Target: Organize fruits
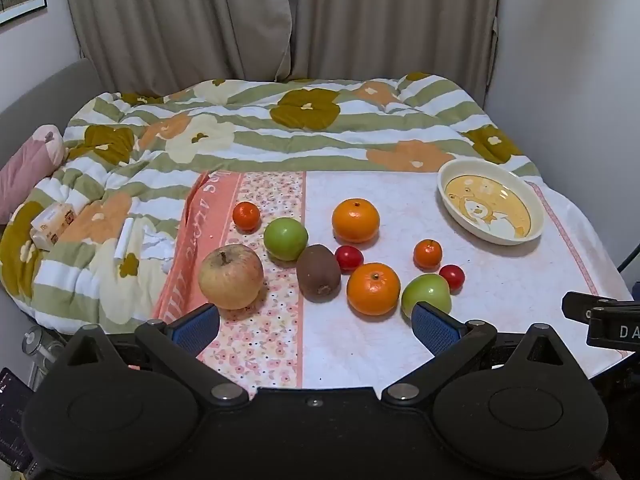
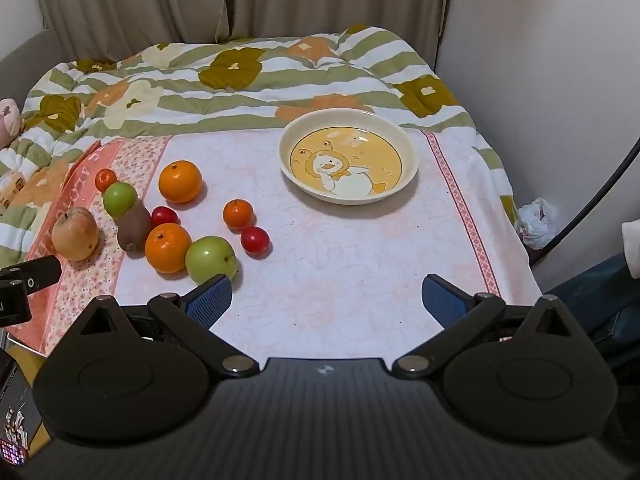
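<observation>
Loose fruit lies on a pink and white cloth [image 1: 500,300]: a yellow-red apple [image 1: 231,277], a kiwi [image 1: 318,273], two oranges [image 1: 373,288] [image 1: 355,220], two green apples [image 1: 426,293] [image 1: 285,238], two small tangerines [image 1: 427,254] [image 1: 246,216] and two red cherry tomatoes [image 1: 452,277] [image 1: 349,258]. An empty cream plate with a duck picture [image 2: 404,140] sits at the far right. My left gripper [image 1: 316,326] is open and empty, just short of the fruit. My right gripper [image 2: 326,300] is open and empty over bare cloth, the near green apple [image 2: 210,259] by its left finger.
A flowered striped quilt [image 1: 260,128] covers the bed behind and left of the cloth. A tissue pack [image 1: 52,222] and a pink pillow [image 1: 28,164] lie at the left. Curtains [image 1: 280,20] and a wall stand behind. A crumpled bag [image 2: 538,222] lies right of the bed.
</observation>
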The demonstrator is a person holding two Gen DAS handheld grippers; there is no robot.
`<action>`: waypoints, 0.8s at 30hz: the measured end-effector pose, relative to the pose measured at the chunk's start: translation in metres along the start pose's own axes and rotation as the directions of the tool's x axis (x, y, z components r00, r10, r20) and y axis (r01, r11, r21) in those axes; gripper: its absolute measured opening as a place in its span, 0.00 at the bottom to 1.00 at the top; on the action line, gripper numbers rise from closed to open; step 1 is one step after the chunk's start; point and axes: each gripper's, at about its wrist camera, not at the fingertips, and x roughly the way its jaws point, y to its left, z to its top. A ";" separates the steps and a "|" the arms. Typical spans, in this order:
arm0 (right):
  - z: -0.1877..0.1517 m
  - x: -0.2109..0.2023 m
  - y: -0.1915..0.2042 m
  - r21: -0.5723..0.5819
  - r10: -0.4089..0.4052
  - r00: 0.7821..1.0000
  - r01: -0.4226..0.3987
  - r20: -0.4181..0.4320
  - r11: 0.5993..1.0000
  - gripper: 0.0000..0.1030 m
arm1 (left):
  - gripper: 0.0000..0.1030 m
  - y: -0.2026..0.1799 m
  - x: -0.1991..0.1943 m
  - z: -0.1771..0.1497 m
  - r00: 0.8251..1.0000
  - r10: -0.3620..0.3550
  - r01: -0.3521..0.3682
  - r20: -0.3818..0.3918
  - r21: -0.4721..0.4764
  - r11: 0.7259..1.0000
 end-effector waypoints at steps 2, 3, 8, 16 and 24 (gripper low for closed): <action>0.000 0.000 0.000 0.002 0.002 1.000 -0.002 0.001 1.000 1.00 | 1.00 -0.002 0.000 0.002 1.000 0.017 -0.017 0.007 0.017 1.000; -0.001 0.000 -0.001 0.001 0.003 1.000 -0.003 0.001 1.000 1.00 | 1.00 -0.003 0.000 0.003 1.000 0.025 -0.025 0.010 0.026 0.999; 0.000 0.001 -0.001 -0.002 0.005 1.000 -0.005 0.002 1.000 1.00 | 1.00 -0.005 -0.006 0.000 0.999 0.025 -0.026 0.041 0.018 1.000; 0.001 0.002 0.000 0.007 0.008 1.000 -0.008 0.007 1.000 1.00 | 1.00 -0.002 -0.004 0.002 0.998 0.034 -0.034 0.046 0.018 0.999; 0.002 0.005 -0.003 0.008 0.009 1.000 -0.009 0.005 1.000 1.00 | 1.00 -0.002 -0.004 0.003 0.998 0.038 -0.040 0.048 0.024 0.999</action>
